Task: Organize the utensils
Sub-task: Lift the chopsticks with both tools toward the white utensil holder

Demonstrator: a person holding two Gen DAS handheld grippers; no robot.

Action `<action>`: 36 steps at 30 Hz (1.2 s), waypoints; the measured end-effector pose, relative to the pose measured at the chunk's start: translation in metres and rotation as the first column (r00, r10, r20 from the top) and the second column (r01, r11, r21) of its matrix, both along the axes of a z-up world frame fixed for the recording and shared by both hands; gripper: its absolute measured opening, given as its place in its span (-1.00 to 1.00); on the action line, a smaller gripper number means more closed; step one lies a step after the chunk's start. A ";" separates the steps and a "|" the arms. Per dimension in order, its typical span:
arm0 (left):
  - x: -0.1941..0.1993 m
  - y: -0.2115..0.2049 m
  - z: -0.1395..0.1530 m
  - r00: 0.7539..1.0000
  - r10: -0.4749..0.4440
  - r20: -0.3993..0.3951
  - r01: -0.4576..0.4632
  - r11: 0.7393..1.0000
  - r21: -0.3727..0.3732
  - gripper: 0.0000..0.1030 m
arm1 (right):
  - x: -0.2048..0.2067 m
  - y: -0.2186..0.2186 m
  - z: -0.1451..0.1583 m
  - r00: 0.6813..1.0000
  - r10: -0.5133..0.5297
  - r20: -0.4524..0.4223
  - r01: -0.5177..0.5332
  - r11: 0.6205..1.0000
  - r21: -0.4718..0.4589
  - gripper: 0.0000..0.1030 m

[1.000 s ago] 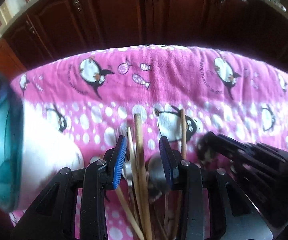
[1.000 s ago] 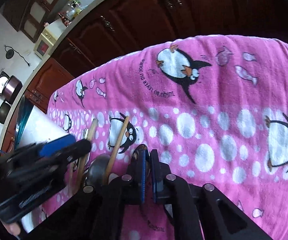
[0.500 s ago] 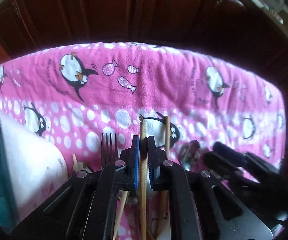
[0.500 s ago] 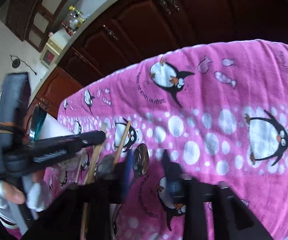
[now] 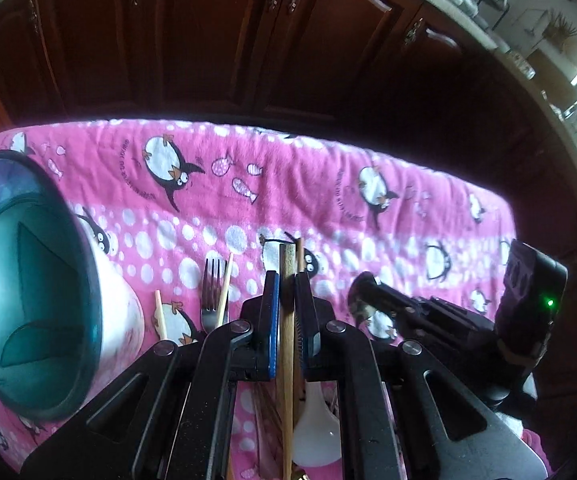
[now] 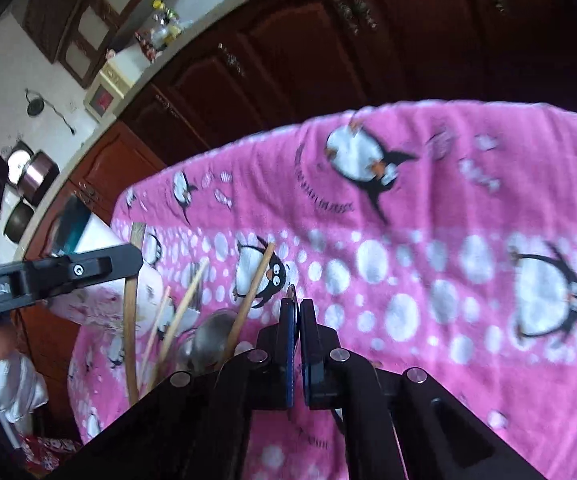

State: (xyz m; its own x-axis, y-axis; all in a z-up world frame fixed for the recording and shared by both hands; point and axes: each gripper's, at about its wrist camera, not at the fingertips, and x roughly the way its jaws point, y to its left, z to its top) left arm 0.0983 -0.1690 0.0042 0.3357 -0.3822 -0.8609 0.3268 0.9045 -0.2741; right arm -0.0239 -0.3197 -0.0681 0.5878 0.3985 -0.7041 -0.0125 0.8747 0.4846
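Gripping a flat wooden stick (image 5: 287,320), the left claw (image 5: 287,280) is closed on it above the pink blanket (image 5: 368,184). The right claw (image 6: 297,312) is closed on a thin metal piece, perhaps a spoon's handle. A fork (image 5: 212,292), chopsticks (image 5: 224,284) and a white spoon (image 5: 314,432) wait loose. The teal-rimmed cup (image 5: 28,300) at the blanket's left edge looks empty, so the sorting seems hardly begun.

Pink penguin-print cloth (image 5: 328,184), teal-lined white cup (image 5: 28,288)

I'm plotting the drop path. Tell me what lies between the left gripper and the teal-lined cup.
In the left wrist view, a fork and two thin chopsticks lie on the pink cloth between the left gripper and the cup.
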 end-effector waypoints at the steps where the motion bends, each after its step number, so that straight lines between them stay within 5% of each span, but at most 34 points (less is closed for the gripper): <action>1: -0.006 0.007 0.006 1.000 -0.004 0.005 0.004 1.000 -0.013 -0.88 | -0.005 -0.003 0.007 1.000 -0.006 0.011 0.006 1.000 -0.005 -0.96; 14: -0.049 0.050 0.078 0.990 0.022 0.139 -0.004 0.991 -0.132 -0.88 | -0.048 0.002 0.113 0.979 -0.004 0.203 0.033 0.990 -0.139 -0.95; 23: -0.060 0.097 0.141 0.969 0.077 0.235 -0.025 0.976 -0.218 -0.88 | -0.037 0.041 0.185 0.942 0.025 0.334 0.026 0.989 -0.148 -0.95; 31: -0.054 0.154 0.211 0.916 0.158 0.369 -0.077 0.972 -0.224 -0.88 | 0.004 0.095 0.234 0.902 0.061 0.427 0.010 0.987 -0.163 -0.95; 36: -0.040 0.181 0.209 0.874 0.225 0.430 -0.170 0.972 -0.161 -0.88 | 0.036 0.138 0.233 0.887 0.063 0.457 0.045 0.974 -0.222 -0.95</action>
